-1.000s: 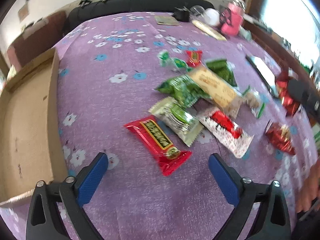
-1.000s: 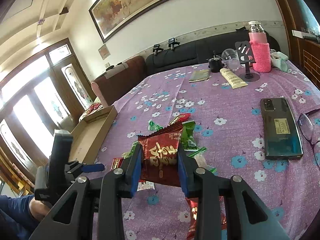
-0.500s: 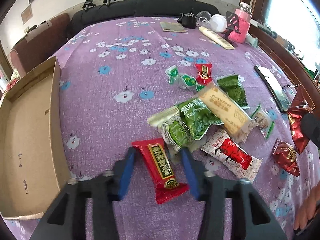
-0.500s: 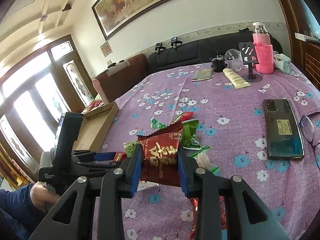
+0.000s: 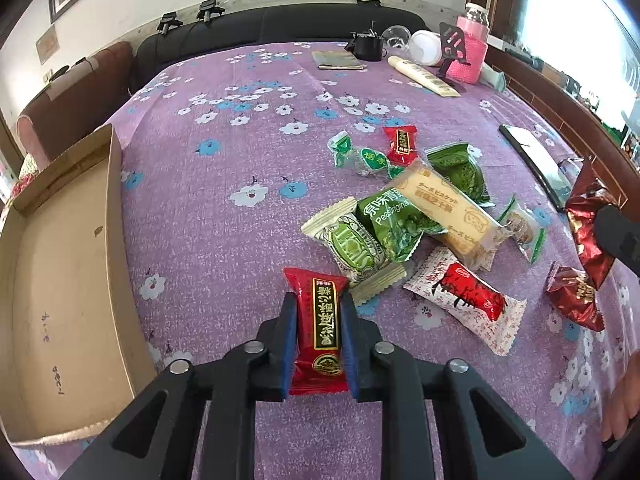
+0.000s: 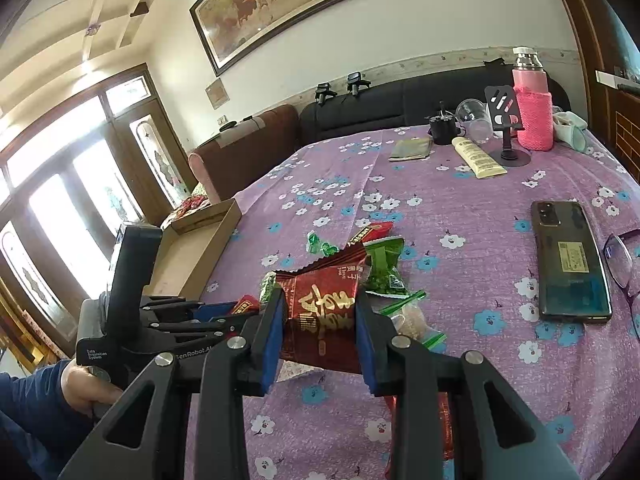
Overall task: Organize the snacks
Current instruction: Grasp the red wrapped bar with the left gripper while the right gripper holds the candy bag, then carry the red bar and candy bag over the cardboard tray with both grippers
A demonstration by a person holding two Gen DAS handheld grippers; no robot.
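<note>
At the table's left edge lies an open cardboard box (image 5: 60,280). Just right of it, the left gripper (image 5: 318,340) clamps a red snack bar (image 5: 320,328) near the front edge. Loose snacks (image 5: 400,220) crowd the middle. Rightmost, the right gripper (image 6: 320,320) grips a dark red packet (image 6: 320,308) above the purple tablecloth (image 6: 460,208).

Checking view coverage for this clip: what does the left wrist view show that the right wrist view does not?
Left wrist only: the left gripper shut on a bright red bar-shaped snack packet, a white packet with a red picture, and the floor of the shallow cardboard box.

Right wrist only: the right gripper shut on a dark red foil snack bag, purple-rimmed glasses, a framed painting.

Both: the purple flowered tablecloth, the black phone, the pink bottle.
</note>
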